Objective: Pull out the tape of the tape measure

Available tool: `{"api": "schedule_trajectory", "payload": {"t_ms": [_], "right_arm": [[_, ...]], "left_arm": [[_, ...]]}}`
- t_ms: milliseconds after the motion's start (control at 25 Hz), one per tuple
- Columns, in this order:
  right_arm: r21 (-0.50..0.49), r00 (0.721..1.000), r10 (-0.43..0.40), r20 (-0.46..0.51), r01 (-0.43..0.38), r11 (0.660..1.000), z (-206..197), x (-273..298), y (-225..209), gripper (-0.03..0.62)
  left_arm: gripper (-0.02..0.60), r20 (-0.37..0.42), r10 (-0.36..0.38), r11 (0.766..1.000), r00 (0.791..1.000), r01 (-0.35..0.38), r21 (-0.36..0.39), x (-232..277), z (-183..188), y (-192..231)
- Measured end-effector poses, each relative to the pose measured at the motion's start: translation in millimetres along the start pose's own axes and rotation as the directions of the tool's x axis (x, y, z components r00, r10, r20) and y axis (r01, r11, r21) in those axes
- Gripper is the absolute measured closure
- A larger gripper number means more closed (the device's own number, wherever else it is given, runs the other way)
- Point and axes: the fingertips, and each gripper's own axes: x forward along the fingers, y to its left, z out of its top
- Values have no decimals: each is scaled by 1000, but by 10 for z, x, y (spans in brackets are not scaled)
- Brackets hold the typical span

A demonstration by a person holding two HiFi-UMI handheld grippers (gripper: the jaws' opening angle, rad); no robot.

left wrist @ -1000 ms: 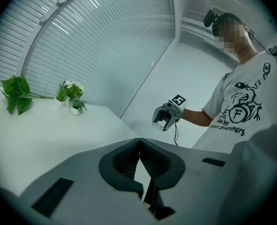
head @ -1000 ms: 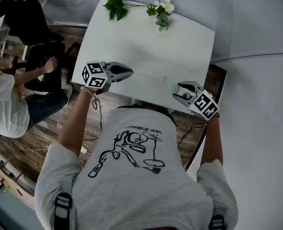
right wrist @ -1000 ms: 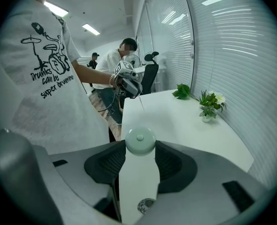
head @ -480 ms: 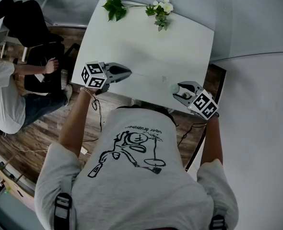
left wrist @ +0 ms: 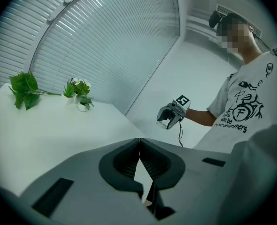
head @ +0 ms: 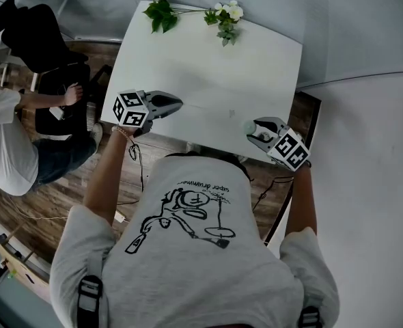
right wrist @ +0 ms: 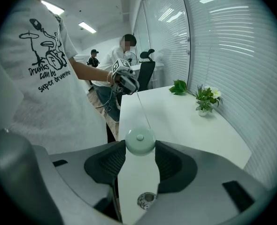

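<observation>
Pale green tape measure (right wrist: pixel 140 142), white table (head: pixel 188 60), green leaves (head: pixel 162 11), white flowers (head: pixel 233 9), grey left tool (head: pixel 179 104), grey right tool (head: pixel 253 130)

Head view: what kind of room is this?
Probably an office: a white rectangular table with a small green potted plant, a black swivel office chair, and slatted white window blinds.

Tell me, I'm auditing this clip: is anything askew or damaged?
Nothing stands out. The tape runs straight from the tape measure, clamped in the right gripper, to the left gripper, shut on its end.
</observation>
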Motion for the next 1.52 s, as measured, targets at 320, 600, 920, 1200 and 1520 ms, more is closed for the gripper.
{"api": "schedule_trajectory", "payload": {"t_ms": [320,600,920,1200,1520], "right_arm": [[13,1000,-6,-7,6,1000,-65,-7,-30,385],[19,1000,-19,-10,19,1000,-120,-21,-49,385],[33,999,-30,-19,30,999,-208,-25,-67,385],[45,999,-34,-24,35,998,-259,-13,-78,385],[58,999,-37,-29,39,998,-314,29,-97,385]], "left_arm": [[561,-12,11,1000,1000,-11,-17,3,-64,48],[561,-13,24,999,1000,-24,-21,0,-85,73],[561,-21,38,999,999,-39,-28,-1,-116,116],[561,-36,51,998,998,-52,-42,-1,-153,170],[561,-57,71,996,996,-74,-57,-4,-208,234]]}}
